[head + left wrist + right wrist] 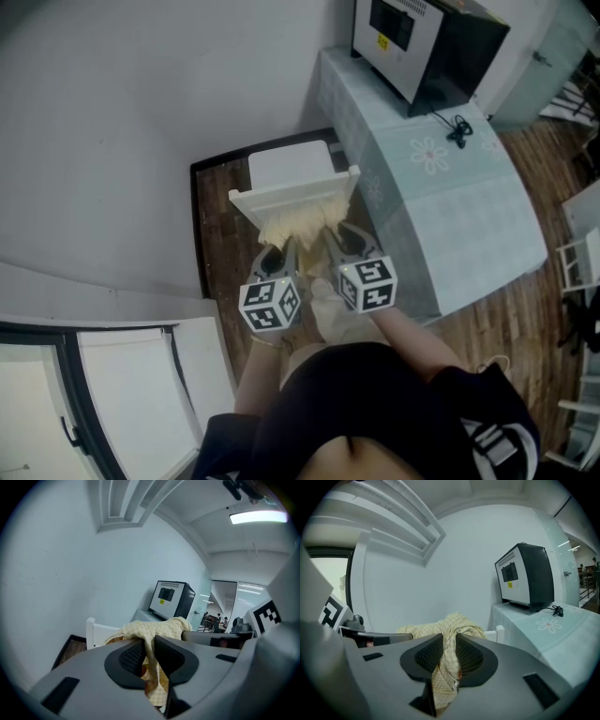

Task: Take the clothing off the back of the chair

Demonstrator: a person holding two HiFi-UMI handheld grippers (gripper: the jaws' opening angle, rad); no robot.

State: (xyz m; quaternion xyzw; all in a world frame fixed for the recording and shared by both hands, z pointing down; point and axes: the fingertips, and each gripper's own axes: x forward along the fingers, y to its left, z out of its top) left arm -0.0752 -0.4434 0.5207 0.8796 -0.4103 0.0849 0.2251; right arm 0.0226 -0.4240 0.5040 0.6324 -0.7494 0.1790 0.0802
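Note:
A pale yellow checked garment point(298, 225) is bunched at the top of a white chair's back point(292, 197) in the head view. My left gripper point(284, 251) is shut on a fold of this garment point(150, 641), which hangs down between its dark pads point(132, 656). Beside it, my right gripper point(334, 239) is shut on another fold of the garment point(449, 656), pinched between its pads point(468, 656). Both grippers sit side by side just in front of the chair back, and the cloth stretches between them.
The white chair's seat point(289, 163) stands on a dark floor mat point(217, 216) against a grey wall. To the right is a table with a pale blue flowered cloth point(441, 187) bearing a microwave point(422, 42). A white panel point(141, 375) lies at lower left.

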